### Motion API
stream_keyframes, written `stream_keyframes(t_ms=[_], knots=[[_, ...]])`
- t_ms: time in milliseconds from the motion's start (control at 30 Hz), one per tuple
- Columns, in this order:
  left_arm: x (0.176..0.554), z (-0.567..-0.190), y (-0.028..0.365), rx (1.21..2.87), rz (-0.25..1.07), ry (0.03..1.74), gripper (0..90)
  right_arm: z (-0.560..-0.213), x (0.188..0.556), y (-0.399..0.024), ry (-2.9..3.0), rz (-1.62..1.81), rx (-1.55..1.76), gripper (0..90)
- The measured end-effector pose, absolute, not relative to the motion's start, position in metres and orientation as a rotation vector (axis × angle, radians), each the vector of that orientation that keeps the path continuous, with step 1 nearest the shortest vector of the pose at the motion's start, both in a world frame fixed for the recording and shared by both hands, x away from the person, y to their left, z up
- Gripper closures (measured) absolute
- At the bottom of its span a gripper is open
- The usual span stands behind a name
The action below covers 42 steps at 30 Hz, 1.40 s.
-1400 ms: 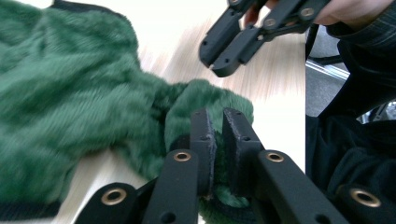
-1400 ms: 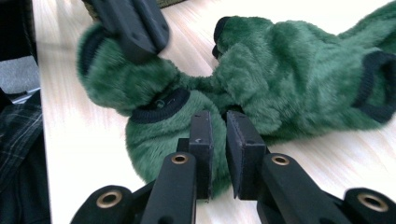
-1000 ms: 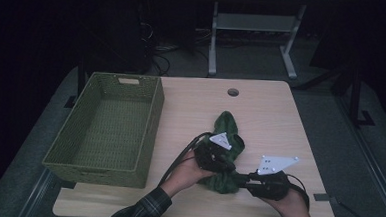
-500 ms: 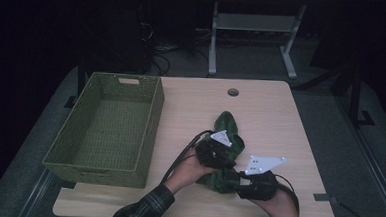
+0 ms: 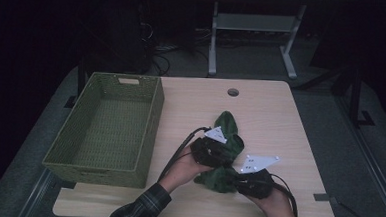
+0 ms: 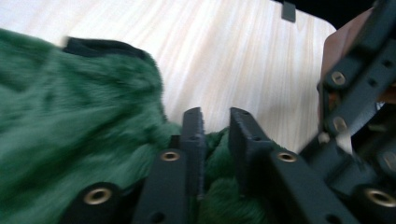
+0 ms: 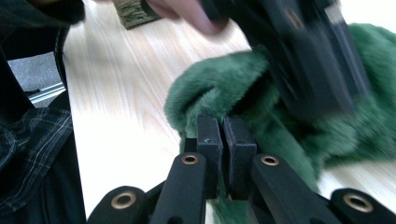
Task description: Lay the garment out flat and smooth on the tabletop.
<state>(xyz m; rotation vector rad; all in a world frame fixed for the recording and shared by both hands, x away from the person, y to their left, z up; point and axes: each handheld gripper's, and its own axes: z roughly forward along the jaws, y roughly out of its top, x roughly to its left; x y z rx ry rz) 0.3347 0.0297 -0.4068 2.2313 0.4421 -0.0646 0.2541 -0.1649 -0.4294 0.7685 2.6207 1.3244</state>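
Though crumpled, green fleece cloth (image 5: pixel 228 140) seemingly runs lengthwise away from person.

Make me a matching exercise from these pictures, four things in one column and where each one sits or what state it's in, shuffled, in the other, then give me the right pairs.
Things:
1. green woven basket
2. green fuzzy cloth
3. right gripper
4. left gripper

Places or states:
A. jaws pinched on an edge of the cloth
B. bunched on the table between the two hands
C. at the table's left side, nothing inside
D. jaws slightly apart, with cloth between them

Right pairs: 1-C, 2-B, 3-A, 4-D
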Motion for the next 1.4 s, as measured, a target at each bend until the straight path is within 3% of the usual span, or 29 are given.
stream_keyframes(t_ms=[367, 700, 833, 1000, 1400], knots=[[0.304, -0.390, 0.062, 2.223, -0.010, 0.416, 72.8, -0.427, 0.245, -0.198, 2.587, 1.318, 0.847, 85.9], [0.297, -0.423, 0.034, 2.312, -0.070, 0.371, 75.3, -0.420, 0.248, -0.205, 2.545, 1.340, 0.874, 74.3], [0.300, -0.427, 0.032, 2.324, -0.075, 0.368, 75.5, -0.411, 0.252, -0.201, 2.510, 1.405, 0.831, 80.3], [0.300, -0.433, 0.033, 2.364, -0.079, 0.365, 76.4, -0.437, 0.265, -0.184, 2.615, 1.237, 0.851, 89.6], [0.306, -0.444, 0.030, 2.406, -0.076, 0.353, 80.5, -0.464, 0.269, -0.183, 2.706, 1.092, 0.888, 90.0]])
